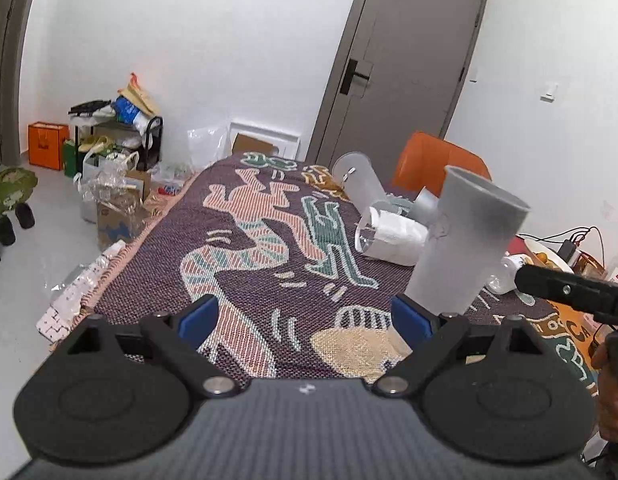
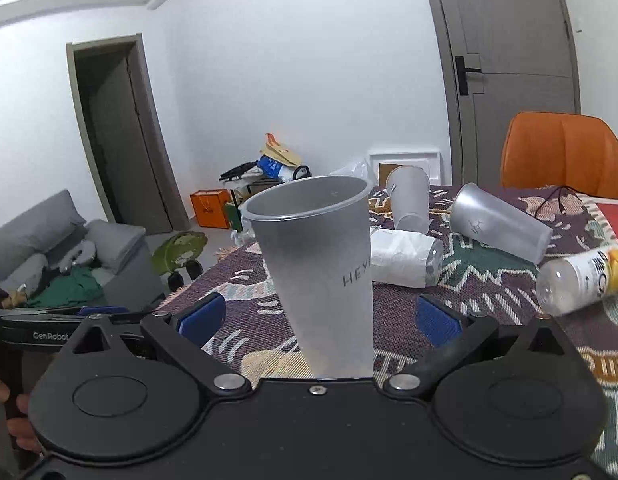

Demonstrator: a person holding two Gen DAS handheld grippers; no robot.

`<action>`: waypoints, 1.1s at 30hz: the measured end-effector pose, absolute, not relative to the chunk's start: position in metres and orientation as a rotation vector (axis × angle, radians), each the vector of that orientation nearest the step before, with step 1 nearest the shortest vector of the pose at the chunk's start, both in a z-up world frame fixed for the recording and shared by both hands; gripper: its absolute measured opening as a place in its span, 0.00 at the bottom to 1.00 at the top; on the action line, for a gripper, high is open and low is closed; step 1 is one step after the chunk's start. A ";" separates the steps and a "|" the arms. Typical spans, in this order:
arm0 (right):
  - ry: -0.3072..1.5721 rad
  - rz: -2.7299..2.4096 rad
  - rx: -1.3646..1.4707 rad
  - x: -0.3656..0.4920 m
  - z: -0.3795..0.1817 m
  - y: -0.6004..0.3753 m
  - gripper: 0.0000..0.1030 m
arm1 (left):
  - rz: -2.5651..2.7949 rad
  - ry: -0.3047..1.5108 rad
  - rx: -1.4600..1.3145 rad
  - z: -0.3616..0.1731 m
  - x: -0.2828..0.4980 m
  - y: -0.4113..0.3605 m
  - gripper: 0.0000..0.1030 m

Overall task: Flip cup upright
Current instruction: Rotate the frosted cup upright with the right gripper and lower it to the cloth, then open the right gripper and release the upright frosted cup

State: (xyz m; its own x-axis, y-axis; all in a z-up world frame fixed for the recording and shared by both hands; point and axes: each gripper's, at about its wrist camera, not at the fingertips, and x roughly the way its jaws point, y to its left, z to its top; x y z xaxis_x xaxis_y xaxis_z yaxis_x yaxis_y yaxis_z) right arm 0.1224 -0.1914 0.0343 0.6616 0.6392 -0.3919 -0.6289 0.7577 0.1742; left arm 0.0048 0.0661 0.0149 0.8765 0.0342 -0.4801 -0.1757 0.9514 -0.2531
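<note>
A frosted plastic cup (image 2: 321, 272) stands upright, mouth up, on the patterned tablecloth between the wide-apart blue pads of my right gripper (image 2: 319, 320), which is open and does not touch it. The same cup (image 1: 465, 240) shows in the left wrist view, just right of my open, empty left gripper (image 1: 305, 316). Farther back another frosted cup (image 2: 499, 222) lies on its side, and a third (image 2: 409, 198) stands mouth down. The right gripper's finger (image 1: 565, 292) shows at the left view's right edge.
A cup stuffed with white paper (image 2: 405, 258) lies on its side behind the upright cup. A plastic bottle (image 2: 581, 280) lies at the right. An orange chair (image 2: 561, 152) stands behind the table. Bags and boxes (image 1: 109, 152) clutter the floor at the left.
</note>
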 end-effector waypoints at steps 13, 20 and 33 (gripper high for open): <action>0.419 0.669 0.071 0.084 0.033 -0.229 1.00 | 0.080 0.473 -0.184 0.024 -0.009 0.036 0.94; 0.385 0.655 0.049 0.067 0.030 -0.239 1.00 | 0.030 0.484 -0.101 0.024 -0.016 0.014 0.95; 0.372 0.662 0.034 0.050 0.021 -0.247 1.00 | -0.043 0.460 0.021 0.018 -0.031 -0.023 0.95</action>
State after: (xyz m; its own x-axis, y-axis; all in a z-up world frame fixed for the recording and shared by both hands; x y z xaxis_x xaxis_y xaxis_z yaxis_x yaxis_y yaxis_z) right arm 0.0497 -0.2474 0.0206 0.7255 0.6059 -0.3264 -0.5940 0.7908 0.1477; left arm -0.0313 -0.0227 0.0184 0.8951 -0.0369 -0.4443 0.0464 0.9989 0.0106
